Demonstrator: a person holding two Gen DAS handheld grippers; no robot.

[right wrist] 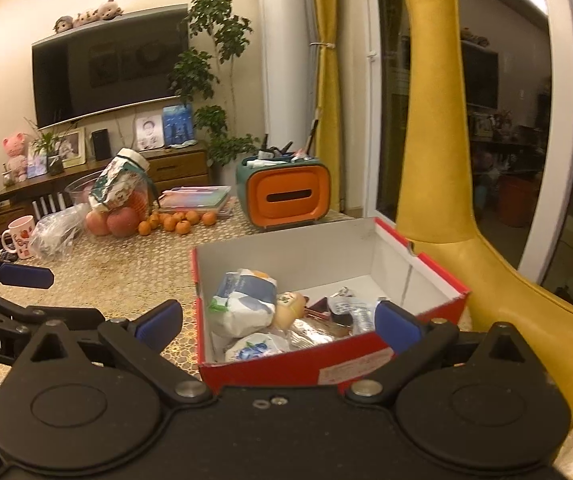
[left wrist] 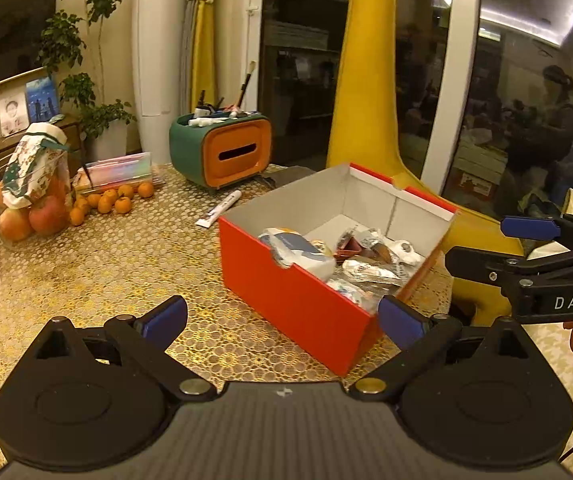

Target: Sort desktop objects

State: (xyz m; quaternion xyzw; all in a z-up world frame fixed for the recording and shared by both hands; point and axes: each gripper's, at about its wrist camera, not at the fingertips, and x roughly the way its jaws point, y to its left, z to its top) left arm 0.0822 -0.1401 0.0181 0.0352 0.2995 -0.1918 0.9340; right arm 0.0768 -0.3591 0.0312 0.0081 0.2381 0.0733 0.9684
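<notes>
An open red box [left wrist: 286, 300] with white inner walls stands on the table and holds several wrapped packets and small items [left wrist: 350, 260]. It also shows in the right wrist view [right wrist: 426, 280]. My left gripper [left wrist: 282, 320] is open and empty, just in front of the box's near corner. My right gripper [right wrist: 278, 320] is open and empty over the box's near wall. The right gripper also shows at the right edge of the left wrist view [left wrist: 498, 244]. A white marker pen [left wrist: 218, 209] lies on the table behind the box.
A green and orange desk organizer [left wrist: 222, 148] with pens stands at the back. Small oranges [left wrist: 114, 200], apples [left wrist: 34, 216] and a patterned bag lie at the left. A mug [right wrist: 18, 236] and plastic bags sit far left. A yellow chair [right wrist: 486, 240] stands at the right.
</notes>
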